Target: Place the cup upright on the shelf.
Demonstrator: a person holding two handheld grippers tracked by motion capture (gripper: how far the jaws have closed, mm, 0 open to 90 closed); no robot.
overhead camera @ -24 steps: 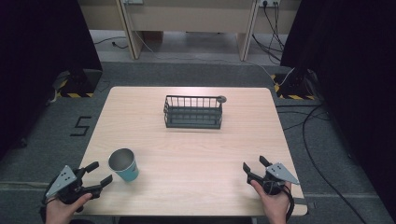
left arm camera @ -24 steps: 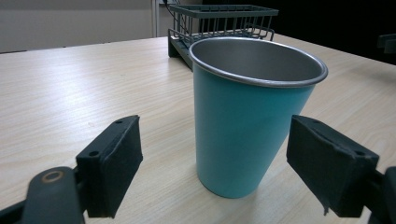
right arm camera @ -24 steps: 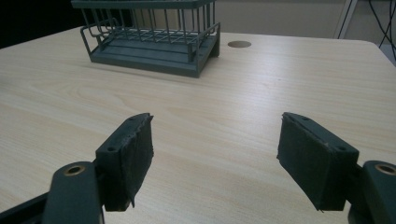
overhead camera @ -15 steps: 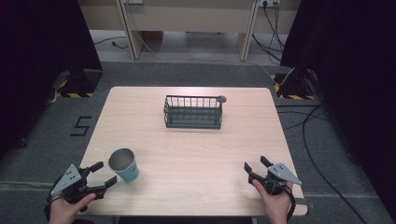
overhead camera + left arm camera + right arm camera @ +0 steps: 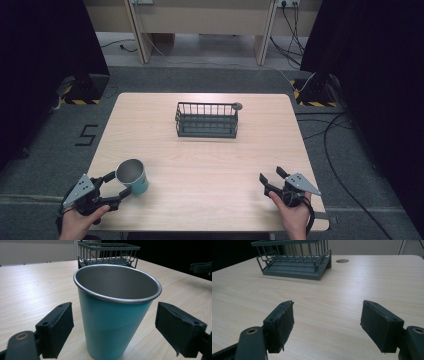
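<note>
Wooden table (image 5: 200,165), dark wire basket (image 5: 207,120) near its far edge at centre, teal metal-lined cup (image 5: 133,176) upright near the front left corner, left gripper (image 5: 114,186) jaws apart either side of it, untouching, right gripper (image 5: 270,179) jaws apart, front right corner.

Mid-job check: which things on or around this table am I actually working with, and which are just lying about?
In play, as far as I can judge:
- teal metal cup with bare steel rim, between the open jaws of the left gripper
- dark green wire basket, a likely destination
- right gripper, open over bare table

Lying about:
- round grey cable cap in the wooden table
- floor cables
</note>
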